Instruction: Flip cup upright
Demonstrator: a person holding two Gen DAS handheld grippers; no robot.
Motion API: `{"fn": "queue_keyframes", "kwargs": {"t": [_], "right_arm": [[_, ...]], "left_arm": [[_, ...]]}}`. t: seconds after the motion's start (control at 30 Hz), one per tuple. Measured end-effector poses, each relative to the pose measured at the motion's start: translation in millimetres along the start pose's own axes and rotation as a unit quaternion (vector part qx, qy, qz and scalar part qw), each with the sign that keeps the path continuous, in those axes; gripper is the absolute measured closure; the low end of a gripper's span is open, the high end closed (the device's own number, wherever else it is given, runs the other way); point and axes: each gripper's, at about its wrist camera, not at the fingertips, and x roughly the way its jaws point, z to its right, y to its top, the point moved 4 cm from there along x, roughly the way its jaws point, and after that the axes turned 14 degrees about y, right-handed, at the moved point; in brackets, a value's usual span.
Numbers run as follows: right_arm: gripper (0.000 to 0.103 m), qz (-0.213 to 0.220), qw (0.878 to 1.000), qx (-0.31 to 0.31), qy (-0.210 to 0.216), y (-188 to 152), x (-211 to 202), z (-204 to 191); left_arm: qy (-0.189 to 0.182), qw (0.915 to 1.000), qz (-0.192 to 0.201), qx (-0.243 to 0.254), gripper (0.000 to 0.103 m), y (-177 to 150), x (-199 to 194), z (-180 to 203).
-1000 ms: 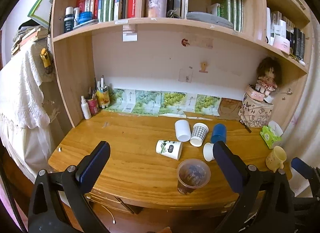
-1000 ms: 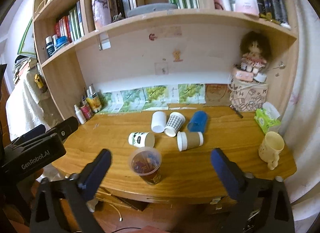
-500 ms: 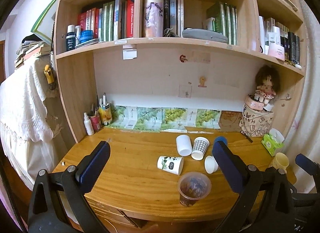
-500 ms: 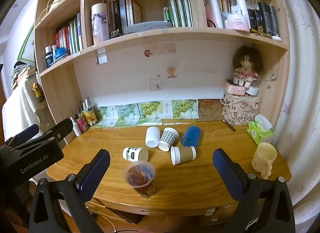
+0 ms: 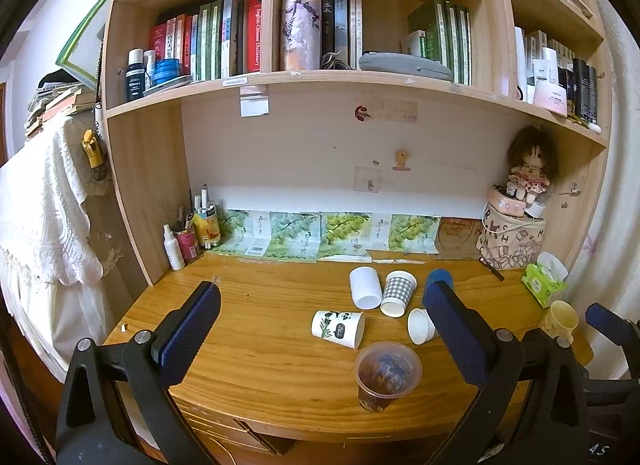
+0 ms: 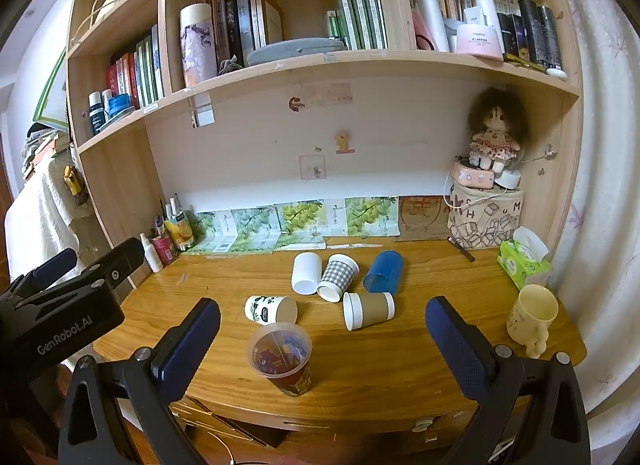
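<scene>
Several cups lie on their sides on the wooden desk (image 6: 420, 349): a white cup (image 6: 306, 273), a checked cup (image 6: 338, 277), a blue cup (image 6: 384, 271), a brown-sleeved cup (image 6: 368, 310) and a panda-print cup (image 6: 270, 309). They also show in the left wrist view, the panda-print cup (image 5: 338, 328) nearest. A clear plastic cup (image 6: 282, 359) stands upright near the front edge. My left gripper (image 5: 322, 333) and right gripper (image 6: 322, 339) are both open and empty, held back from the desk's front edge.
A cream mug (image 6: 532, 315) stands upright at the desk's right end beside a green tissue pack (image 6: 522, 263). A printed bag with a doll (image 6: 486, 217) sits at the back right. Bottles and pens (image 6: 164, 243) stand at the back left. Bookshelves hang above.
Both grippers have risen and tilted up, so the desk and cups sit lower in the views and more shelf shows. The cups have not moved. Both grippers stay open.
</scene>
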Motion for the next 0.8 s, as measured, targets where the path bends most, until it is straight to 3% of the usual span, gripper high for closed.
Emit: {"fn": "queue_keyframes", "kwargs": {"t": [0.8], "right_arm": [[0.0,-0.018,1.0,0.016,-0.005,-3.3,6.2,2.8]], "left_arm": [[-0.005,1.0,-0.005,0.003,0.0,-1.5,0.8,2.3]]}}
